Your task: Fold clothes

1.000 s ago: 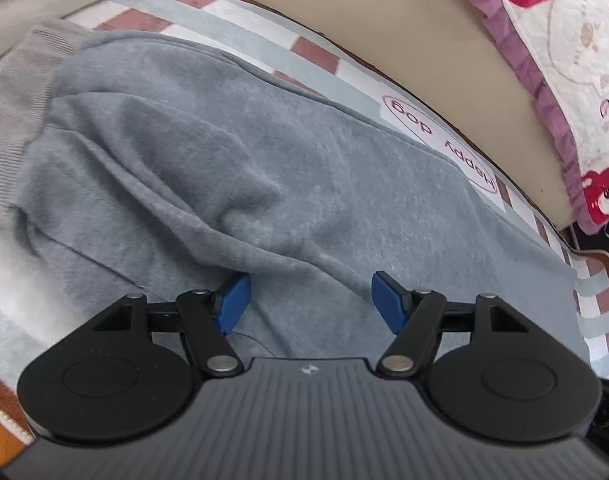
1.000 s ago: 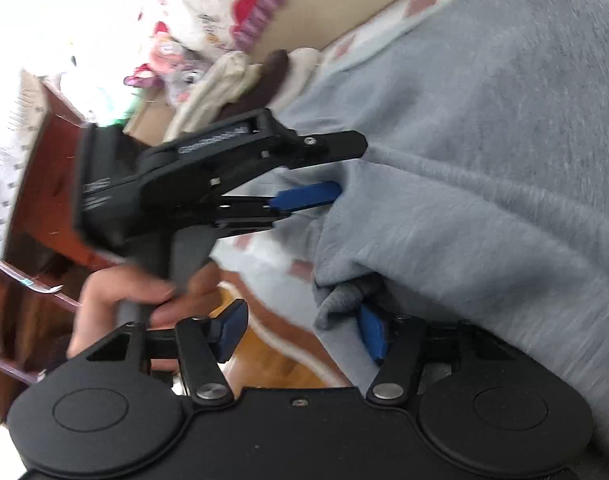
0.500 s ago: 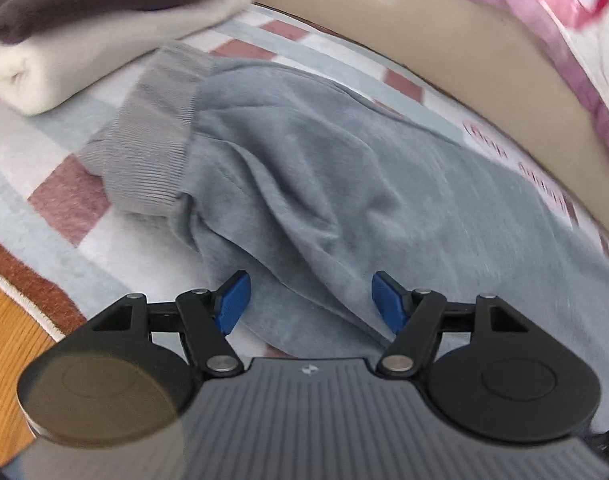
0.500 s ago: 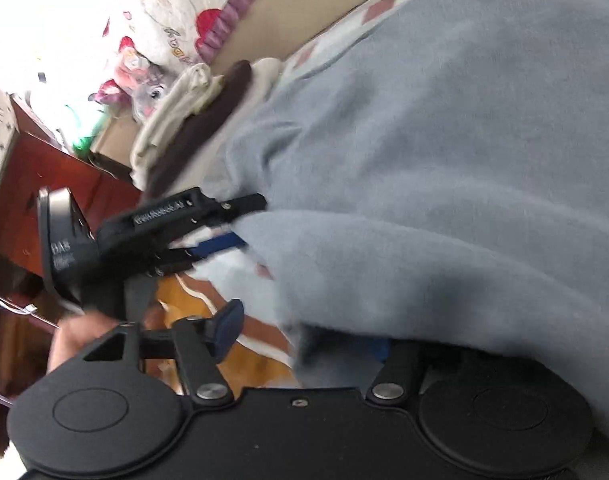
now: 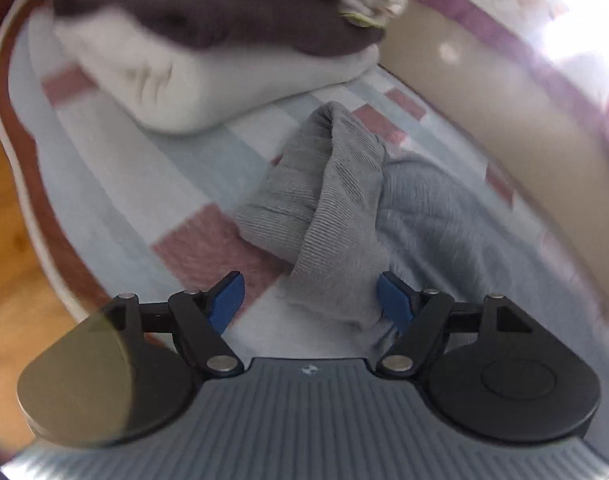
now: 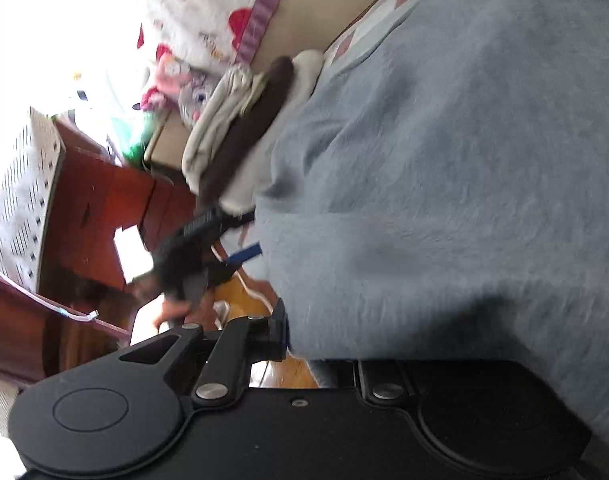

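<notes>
A grey sweatshirt [image 6: 444, 184] lies spread over a checked mat [image 5: 144, 184]. Its ribbed cuff [image 5: 336, 208] is bunched up in the left wrist view and runs down between the blue pads [image 5: 228, 300] of my left gripper [image 5: 310, 300]. The jaws are opening and stand wide; only the right pad touches the cloth. In the right wrist view my right gripper [image 6: 312, 344] is closing on a fold at the sweatshirt's edge. Its left finger [image 6: 280, 332] presses the cloth and the other finger is hidden under it. Farther off, blurred, is the left gripper [image 6: 224, 256] in a hand [image 6: 172, 308].
A stack of folded clothes [image 5: 224, 40], white, dark brown and cream, sits on the mat just beyond the cuff. A beige bed base [image 5: 504, 112] with a quilt borders the mat on the right. Wooden floor [image 5: 8, 240] and red-brown furniture [image 6: 96, 208] lie to the left.
My left gripper has swept left from the sweatshirt's body to its ribbed cuff, bringing the folded stack into view, and its jaws have widened. The right gripper's left finger has swung in onto the cloth.
</notes>
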`<state>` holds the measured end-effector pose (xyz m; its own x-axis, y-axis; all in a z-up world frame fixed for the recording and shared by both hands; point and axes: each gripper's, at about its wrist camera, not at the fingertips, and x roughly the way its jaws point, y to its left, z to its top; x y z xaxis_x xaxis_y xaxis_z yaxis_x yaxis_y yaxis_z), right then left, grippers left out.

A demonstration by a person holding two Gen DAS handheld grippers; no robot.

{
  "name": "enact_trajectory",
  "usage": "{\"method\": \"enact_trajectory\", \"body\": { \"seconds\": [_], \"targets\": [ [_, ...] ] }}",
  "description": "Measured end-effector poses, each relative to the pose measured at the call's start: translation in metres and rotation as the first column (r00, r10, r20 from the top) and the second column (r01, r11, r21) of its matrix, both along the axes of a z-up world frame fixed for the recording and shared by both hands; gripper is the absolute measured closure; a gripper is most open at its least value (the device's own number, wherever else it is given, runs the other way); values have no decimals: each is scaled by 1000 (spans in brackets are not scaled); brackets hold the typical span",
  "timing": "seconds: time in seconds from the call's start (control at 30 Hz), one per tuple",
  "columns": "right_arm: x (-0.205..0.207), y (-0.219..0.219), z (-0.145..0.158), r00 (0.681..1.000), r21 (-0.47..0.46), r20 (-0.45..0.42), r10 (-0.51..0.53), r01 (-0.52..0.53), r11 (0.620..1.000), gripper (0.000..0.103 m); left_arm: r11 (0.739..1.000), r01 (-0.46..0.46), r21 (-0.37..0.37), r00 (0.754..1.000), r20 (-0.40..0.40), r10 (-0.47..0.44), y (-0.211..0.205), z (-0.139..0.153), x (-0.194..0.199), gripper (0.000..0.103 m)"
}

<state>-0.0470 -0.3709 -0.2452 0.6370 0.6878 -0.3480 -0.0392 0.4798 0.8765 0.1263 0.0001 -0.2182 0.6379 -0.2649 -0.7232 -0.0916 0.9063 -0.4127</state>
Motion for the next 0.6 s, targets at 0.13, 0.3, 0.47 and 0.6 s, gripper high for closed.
{"method": "enact_trajectory", "body": {
  "seconds": [0.13,0.3,0.47,0.6],
  "targets": [
    [3,-1,-1,1000,-13,-9,-9,9,1000,84,987,-79,-138,996,18,82,7,-13,8,14],
    [-9,-9,-2,998,-42,-11,-67,66,997,83,993,-52,-104,998,34,55,-12,-7,10,69],
    [-14,-17,2,984,-124,1,-178,176,977,83,986,41,160,980,187,-72,-48,20,-11,63],
    [-13,-23,2,982,-159,7,-190,189,969,83,954,138,266,963,190,-192,-60,15,-23,54]
  ]
}}
